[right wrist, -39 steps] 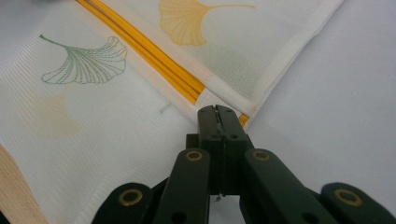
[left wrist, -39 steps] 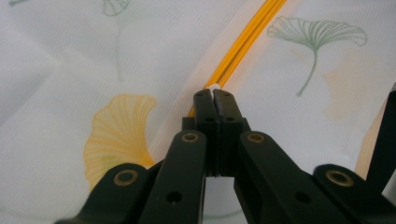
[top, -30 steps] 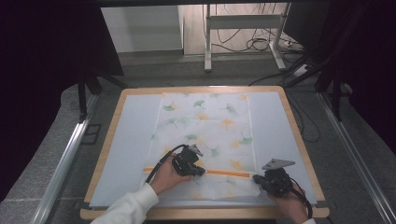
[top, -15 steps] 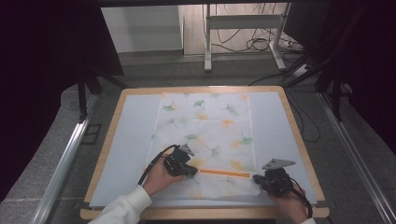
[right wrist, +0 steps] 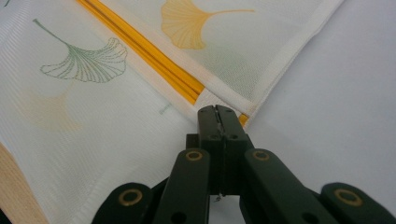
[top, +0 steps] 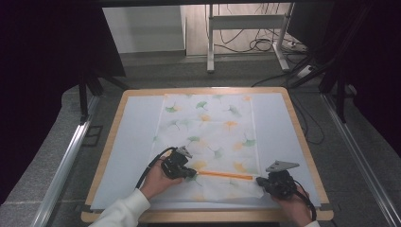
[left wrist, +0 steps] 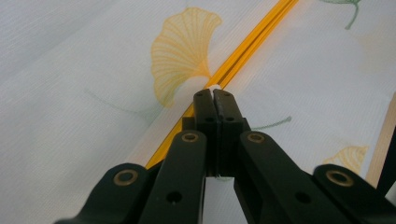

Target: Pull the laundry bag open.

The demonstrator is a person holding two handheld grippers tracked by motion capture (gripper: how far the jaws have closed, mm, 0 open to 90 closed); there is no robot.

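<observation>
Item: white sheer cloth printed with orange and green ginkgo leaves (top: pixel 208 137), spread flat down the middle of the wood-rimmed counter (top: pixel 302 142), its near end by the near edge.
Detail: thin orange zip strip (top: pixel 224 175) running across the cloth's near end, parallel to the near edge.
Underlay: pale grey mat (top: pixel 132 142) covering the counter inside the rim.
My left gripper (left wrist: pixel 214 95): fingers together, tips pinched on the orange strip's left end; in the high view it sits left of the middle, near the near edge.
My right gripper (right wrist: pixel 217 113): fingers together, tips at the strip's right end by the cloth's hemmed corner; whether cloth is caught between them I cannot tell. It sits near the near right corner.
Spacing: both grippers well apart, the strip lying straight between them.
</observation>
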